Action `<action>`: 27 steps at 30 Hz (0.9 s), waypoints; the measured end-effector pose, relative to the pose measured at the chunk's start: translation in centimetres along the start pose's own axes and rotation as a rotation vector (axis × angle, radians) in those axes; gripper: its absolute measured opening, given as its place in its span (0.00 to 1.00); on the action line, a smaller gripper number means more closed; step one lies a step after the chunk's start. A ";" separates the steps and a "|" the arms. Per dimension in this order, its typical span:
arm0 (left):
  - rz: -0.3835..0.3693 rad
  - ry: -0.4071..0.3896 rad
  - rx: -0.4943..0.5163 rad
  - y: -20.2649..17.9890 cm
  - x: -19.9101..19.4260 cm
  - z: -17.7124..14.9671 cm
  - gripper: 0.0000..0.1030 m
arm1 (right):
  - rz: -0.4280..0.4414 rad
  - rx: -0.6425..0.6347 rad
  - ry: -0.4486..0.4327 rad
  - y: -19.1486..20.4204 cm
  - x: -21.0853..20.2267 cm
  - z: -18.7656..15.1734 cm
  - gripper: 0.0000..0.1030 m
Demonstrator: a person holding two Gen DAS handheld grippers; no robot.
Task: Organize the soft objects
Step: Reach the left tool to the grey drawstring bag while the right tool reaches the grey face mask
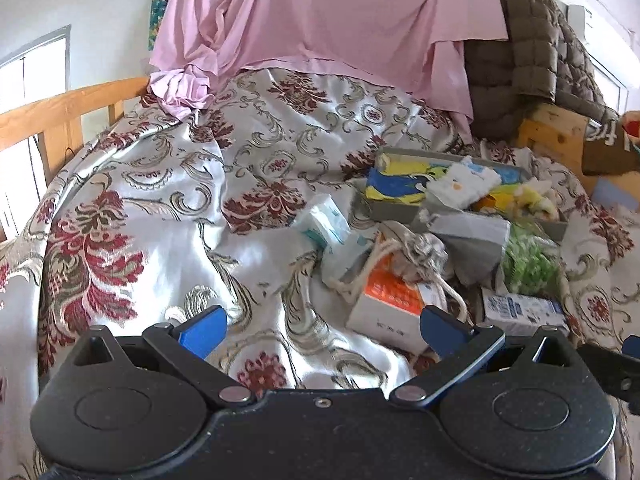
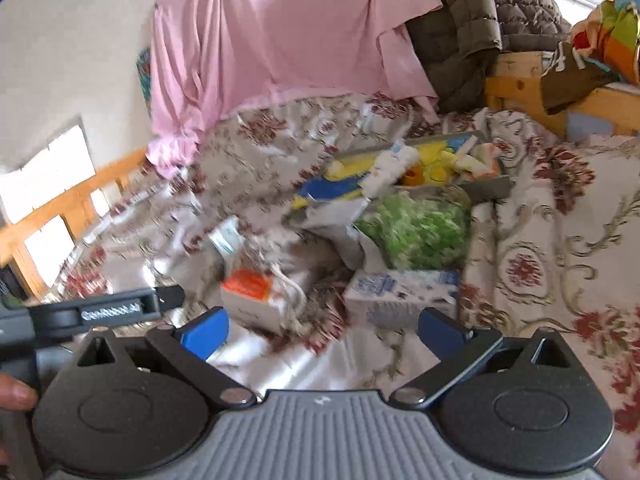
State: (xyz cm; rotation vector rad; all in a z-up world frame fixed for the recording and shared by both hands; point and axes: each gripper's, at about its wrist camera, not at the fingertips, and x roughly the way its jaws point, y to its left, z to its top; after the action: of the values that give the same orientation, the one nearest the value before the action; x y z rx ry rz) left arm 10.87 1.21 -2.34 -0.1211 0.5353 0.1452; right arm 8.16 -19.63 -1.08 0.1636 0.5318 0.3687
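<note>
Fingers of left gripper (image 1: 322, 330) and right gripper (image 2: 322, 330) spread, empty; glossy brocade bedspread (image 1: 160, 200).

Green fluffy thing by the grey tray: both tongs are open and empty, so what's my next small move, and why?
Probably ease the right tongs forward over the blue-and-white box toward the green fluffy thing. It lies outside the grey tray, which already holds soft items, and sits nearly straight ahead of the right tongs. The left tongs face the orange box instead.

Open bedspread (image 1: 168, 208) left, clutter of boxes (image 1: 384, 300) right, tray (image 1: 460, 184) seemingly full
</note>
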 end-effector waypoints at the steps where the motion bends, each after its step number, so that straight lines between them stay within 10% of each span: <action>1: 0.003 -0.003 -0.001 0.1 0.3 0.3 0.99 | 0.009 -0.005 0.010 -0.1 0.5 0.2 1.00; 27: -0.072 -0.099 0.168 -2.6 7.0 3.8 0.99 | -0.060 -0.094 0.022 -5.5 10.3 5.2 1.00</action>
State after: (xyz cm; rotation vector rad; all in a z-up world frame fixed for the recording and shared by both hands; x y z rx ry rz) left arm 19.14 0.01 -2.46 0.0302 0.4417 0.0353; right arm 20.71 -21.02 -2.81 0.0532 0.5385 0.3362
